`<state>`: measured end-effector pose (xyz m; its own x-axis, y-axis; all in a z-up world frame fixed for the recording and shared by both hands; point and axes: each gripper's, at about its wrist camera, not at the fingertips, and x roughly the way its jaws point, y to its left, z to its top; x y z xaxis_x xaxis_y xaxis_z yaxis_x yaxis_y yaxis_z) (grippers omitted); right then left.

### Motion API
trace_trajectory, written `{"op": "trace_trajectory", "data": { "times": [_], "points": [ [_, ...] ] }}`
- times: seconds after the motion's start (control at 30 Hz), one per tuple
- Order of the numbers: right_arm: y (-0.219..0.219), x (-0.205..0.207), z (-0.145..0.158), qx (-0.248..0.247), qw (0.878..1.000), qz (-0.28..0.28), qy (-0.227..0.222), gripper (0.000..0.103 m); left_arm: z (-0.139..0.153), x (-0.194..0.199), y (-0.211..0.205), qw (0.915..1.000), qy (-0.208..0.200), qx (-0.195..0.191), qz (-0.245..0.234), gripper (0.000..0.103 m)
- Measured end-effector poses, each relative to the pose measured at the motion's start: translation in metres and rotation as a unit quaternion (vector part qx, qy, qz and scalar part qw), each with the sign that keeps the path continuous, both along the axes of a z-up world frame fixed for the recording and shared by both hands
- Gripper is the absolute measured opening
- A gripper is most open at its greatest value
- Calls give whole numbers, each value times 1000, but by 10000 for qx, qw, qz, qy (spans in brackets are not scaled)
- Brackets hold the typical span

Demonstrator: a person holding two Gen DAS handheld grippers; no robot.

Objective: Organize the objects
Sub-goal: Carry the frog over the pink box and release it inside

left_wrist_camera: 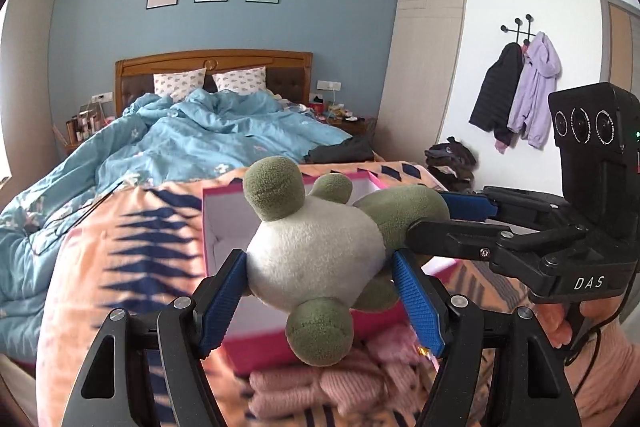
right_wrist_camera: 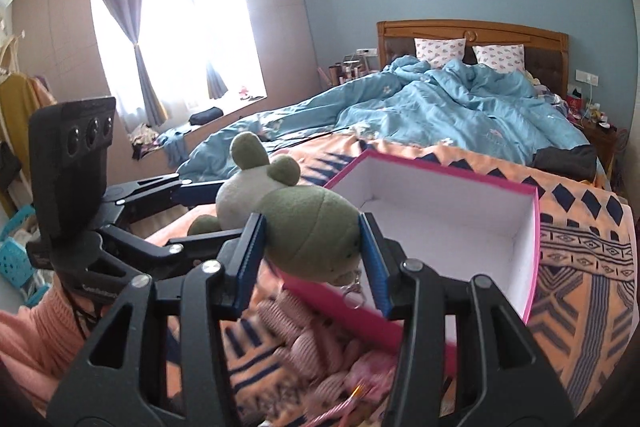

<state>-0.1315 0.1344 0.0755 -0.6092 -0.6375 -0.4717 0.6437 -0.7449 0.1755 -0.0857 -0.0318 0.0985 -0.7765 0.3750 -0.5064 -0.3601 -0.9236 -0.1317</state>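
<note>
Both grippers share one plush frog (left_wrist_camera: 316, 247), held up in the air over the bed (left_wrist_camera: 168, 143), just in front of and partly above the open pink box (right_wrist_camera: 532, 251).

Left gripper (left_wrist_camera: 320, 291): jaws fairly wide, blue pads pressed on the frog's white belly. Right gripper (right_wrist_camera: 314, 235): jaws narrower, clamped on its green head; a small metal keyring hangs below it.

Progress, judging from how things lie: early to mid. Box interior looks bare white, nothing stowed in it as far as either view shows. Frog is lifted but not yet over the box opening or lowered in.

Left to do, prob.: carry frog across the pink rim, set it inside, let go w/ both. Pink knitted item (left_wrist_camera: 320, 387) lies on the patterned blanket (right_wrist_camera: 592, 247) near the box, below the grippers; likely next candidate, tho can't tell for sure.
</note>
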Motion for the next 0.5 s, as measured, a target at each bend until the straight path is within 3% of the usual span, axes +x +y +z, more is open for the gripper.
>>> {"op": "trace_trajectory", "data": {
  "times": [0.17, 0.5],
  "points": [
    [-1, -39, -7, 72, 9998, -110, -136, 50, -14, -40, 2, 9997, -222, -6, 40, 76],
    [1, -88, -72, 194, 9942, -84, -1058, 51, -81, -71, 4, 9943, -1059, -48, 69, 76]
  ]
}}
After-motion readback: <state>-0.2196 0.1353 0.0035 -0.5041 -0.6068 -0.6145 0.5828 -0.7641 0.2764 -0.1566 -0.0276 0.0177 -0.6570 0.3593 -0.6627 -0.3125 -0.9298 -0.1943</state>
